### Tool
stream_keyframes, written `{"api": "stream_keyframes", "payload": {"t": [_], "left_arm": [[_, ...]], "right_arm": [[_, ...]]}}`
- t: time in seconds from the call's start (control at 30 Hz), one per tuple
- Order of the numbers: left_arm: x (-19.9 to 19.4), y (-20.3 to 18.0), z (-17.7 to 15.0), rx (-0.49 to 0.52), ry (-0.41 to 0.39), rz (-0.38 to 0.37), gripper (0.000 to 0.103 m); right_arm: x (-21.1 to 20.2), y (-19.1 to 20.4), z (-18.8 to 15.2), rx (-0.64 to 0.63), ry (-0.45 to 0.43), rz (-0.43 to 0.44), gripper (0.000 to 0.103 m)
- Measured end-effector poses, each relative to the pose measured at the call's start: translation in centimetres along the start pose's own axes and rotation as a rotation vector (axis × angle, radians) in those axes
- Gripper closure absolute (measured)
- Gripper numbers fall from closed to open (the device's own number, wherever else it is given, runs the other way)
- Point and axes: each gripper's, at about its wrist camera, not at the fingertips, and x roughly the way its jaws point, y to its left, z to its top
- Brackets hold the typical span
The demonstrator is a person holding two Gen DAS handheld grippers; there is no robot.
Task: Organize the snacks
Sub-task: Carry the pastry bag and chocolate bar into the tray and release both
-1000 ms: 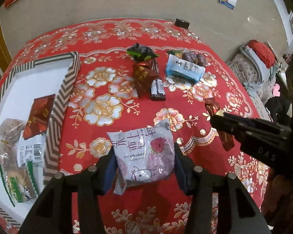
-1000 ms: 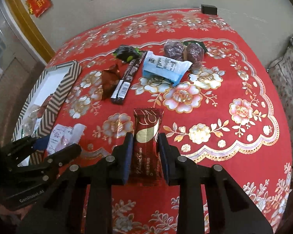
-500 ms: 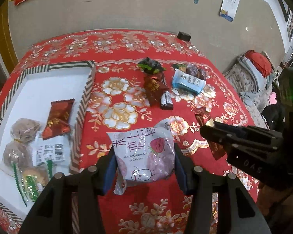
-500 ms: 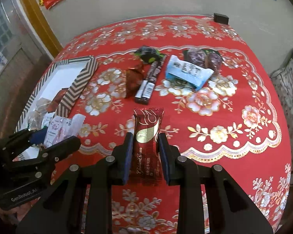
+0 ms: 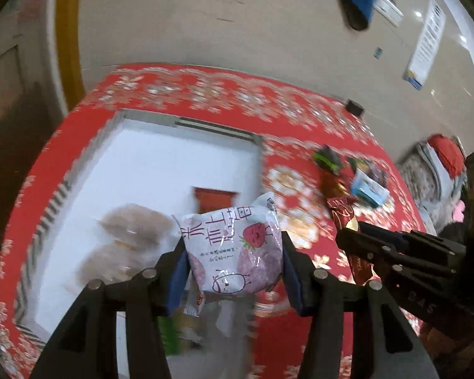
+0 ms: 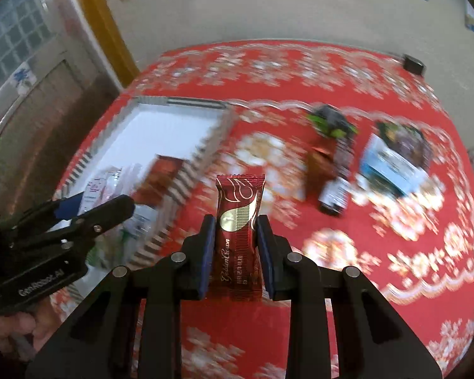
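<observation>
Above the striped box [image 5: 177, 154] at 9 o'clock on the red tabletop [image 6: 268, 72], the left claw [image 5: 233, 254] clamps one strawberry snack bag [image 5: 233, 249]; the right claw [image 6: 237, 246], level alongside, pinches one upright red wafer bar [image 6: 238, 237]. About five snacks lie at 2 o'clock.

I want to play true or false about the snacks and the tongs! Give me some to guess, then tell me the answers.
1. The left tongs hold a white pouch with a strawberry on it. True.
2. The right tongs are empty. False: they are shut on a dark red wafer bar.
3. The white tray already has snacks in it. True.
4. The tablecloth is plain blue. False: it is red with flowers.
5. A blue-and-white packet lies on the tablecloth. True.
6. The wafer bar lies inside the tray. False: the right tongs hold it up outside the tray.
</observation>
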Motion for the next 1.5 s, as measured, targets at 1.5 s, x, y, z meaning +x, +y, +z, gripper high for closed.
{"api": "stream_keyframes", "payload": {"t": [1.5], "left_arm": [[3.9,8.5,1.9,-0.085,0.045,0.16,0.048]], "right_arm": [[7.9,10.2,4.5,-0.165,0.075,0.08,0.078]]}}
